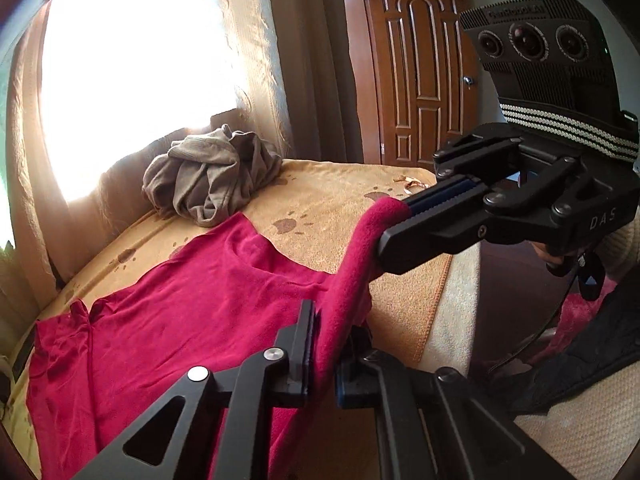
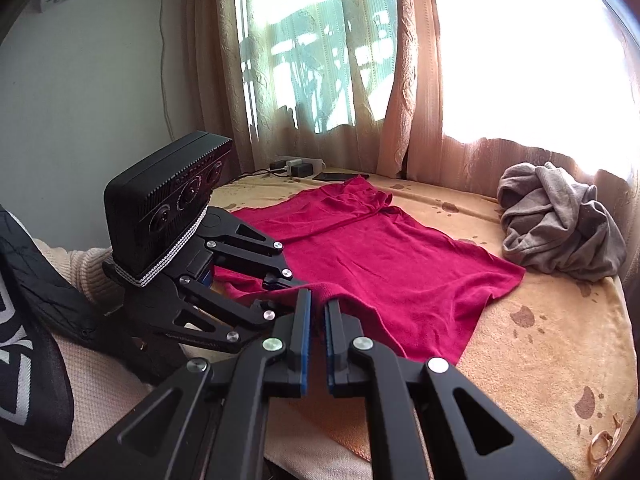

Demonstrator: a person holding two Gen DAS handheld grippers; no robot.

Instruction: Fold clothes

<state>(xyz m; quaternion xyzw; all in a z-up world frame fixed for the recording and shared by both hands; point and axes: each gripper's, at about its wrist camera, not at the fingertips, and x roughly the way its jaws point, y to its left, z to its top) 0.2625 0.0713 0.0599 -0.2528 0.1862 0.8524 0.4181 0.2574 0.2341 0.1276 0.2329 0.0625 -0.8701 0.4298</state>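
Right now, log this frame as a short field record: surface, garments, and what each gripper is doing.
surface: bed with tan blanket
garment in work: red shirt, spread mostly flat, near edge lifted
other garment: grey clothes, crumpled heap near the curtain, apart from the red shirt
left gripper: shut on the red shirt's near edge
right gripper: shut on the same edge, further along
fold: not yet made

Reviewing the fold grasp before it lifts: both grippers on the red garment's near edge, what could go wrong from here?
1. The right gripper bites only a thin edge of the red garment; it may slip out.
2. The left gripper pinches bunched cloth, so the fold may go uneven.
3. The far corner lies beside the grey clothes pile; it could snag.
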